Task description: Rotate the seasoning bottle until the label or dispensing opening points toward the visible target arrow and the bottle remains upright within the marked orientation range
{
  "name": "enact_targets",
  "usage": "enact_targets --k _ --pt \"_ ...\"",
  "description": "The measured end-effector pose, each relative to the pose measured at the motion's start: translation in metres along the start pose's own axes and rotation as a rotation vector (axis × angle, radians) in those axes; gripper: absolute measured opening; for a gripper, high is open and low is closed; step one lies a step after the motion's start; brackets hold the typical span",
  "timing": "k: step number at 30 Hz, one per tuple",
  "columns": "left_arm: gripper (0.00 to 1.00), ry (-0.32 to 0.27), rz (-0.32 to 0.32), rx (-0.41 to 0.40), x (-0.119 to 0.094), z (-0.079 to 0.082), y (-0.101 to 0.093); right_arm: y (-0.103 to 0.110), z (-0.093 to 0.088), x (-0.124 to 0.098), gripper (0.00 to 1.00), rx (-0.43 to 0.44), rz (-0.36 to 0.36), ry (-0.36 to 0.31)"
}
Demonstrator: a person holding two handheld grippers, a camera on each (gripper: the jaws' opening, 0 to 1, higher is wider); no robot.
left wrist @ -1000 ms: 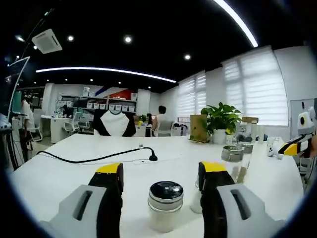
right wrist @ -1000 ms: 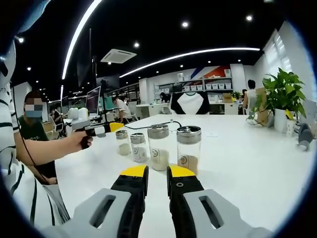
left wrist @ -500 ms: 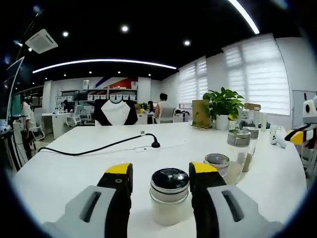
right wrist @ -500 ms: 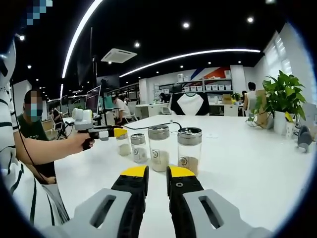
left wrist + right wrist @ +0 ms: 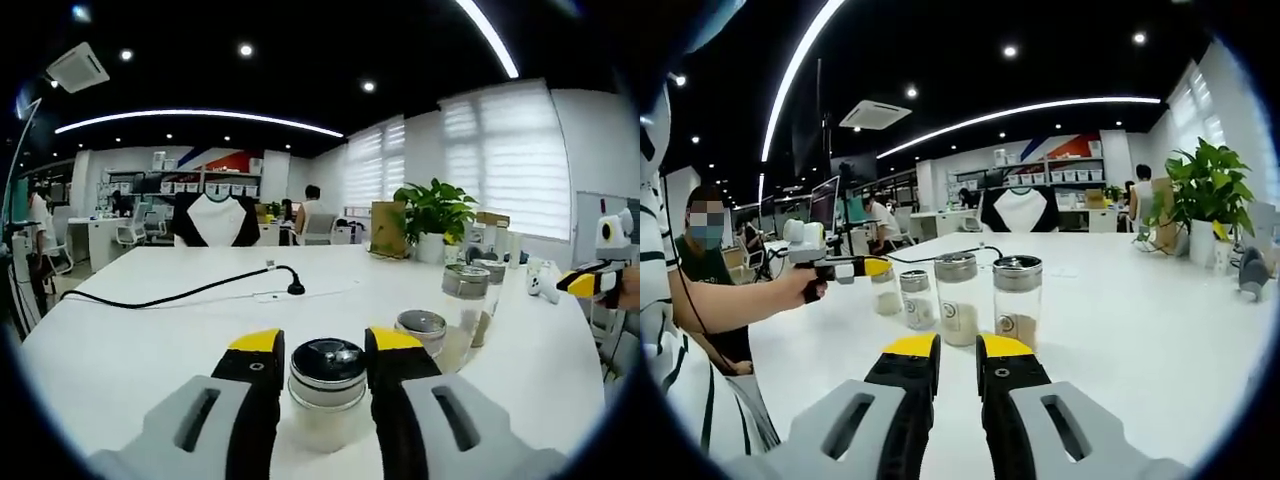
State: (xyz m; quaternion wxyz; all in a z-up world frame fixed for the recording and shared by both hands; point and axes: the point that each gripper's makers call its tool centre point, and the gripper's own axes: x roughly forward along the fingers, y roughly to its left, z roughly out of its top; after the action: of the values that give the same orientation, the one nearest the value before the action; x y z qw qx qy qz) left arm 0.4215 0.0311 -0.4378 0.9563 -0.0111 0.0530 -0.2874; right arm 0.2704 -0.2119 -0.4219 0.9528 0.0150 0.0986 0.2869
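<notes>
You are at the grasping step: your left gripper (image 5: 318, 345) has its yellow-tipped grey jaws on either side of the short clear seasoning bottle with the shiny metal cap (image 5: 326, 391), close against the cap on both flanks, though I cannot tell whether they have actually pinched it or sit just beside it. The bottle stands upright on the smooth white table (image 5: 130, 335), at the near end of a row with a second short metal-capped jar (image 5: 423, 330) and two taller clear glass shakers (image 5: 464, 300) beyond it. Seen from your right gripper view, the same row stands in the middle of the table — four bottles (image 5: 1018, 301), each with pale powder in the bottom, the two tall ones with a small round label — and your left hand (image 5: 805, 282) reaches in to the far end of it. Your right gripper (image 5: 957, 357) holds nothing, its jaws nearly together with a narrow slit between them, well short of the bottles. No target arrow or marked range is visible to me, so judge the direction yourself. The next move, I'd say, calls for a firm, level squeeze, then a slow twist about the bottle's own axis — the rounded glossy cap and smooth glass may slip, and a tilt could tip it into its neighbour.
</notes>
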Motion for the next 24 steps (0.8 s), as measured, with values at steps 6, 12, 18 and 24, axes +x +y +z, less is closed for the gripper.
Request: enact_targets --k 6,12,18,24 --pt "0.33 0.025 0.002 0.031 -0.003 -0.013 -0.004 -0.002 -0.003 -0.003 0.12 0.011 -0.011 0.000" --pt "0.33 0.016 -0.050 -0.004 -0.005 -0.012 -0.007 -0.003 -0.003 -0.004 0.12 0.011 -0.012 -0.001" --pt "0.33 0.011 -0.209 -0.036 -0.007 -0.013 -0.012 -0.002 -0.002 -0.005 0.12 0.013 -0.010 -0.006" --pt "0.33 0.058 -0.336 -0.021 -0.006 -0.013 -0.016 0.004 -0.004 -0.006 0.12 0.017 0.000 -0.006"
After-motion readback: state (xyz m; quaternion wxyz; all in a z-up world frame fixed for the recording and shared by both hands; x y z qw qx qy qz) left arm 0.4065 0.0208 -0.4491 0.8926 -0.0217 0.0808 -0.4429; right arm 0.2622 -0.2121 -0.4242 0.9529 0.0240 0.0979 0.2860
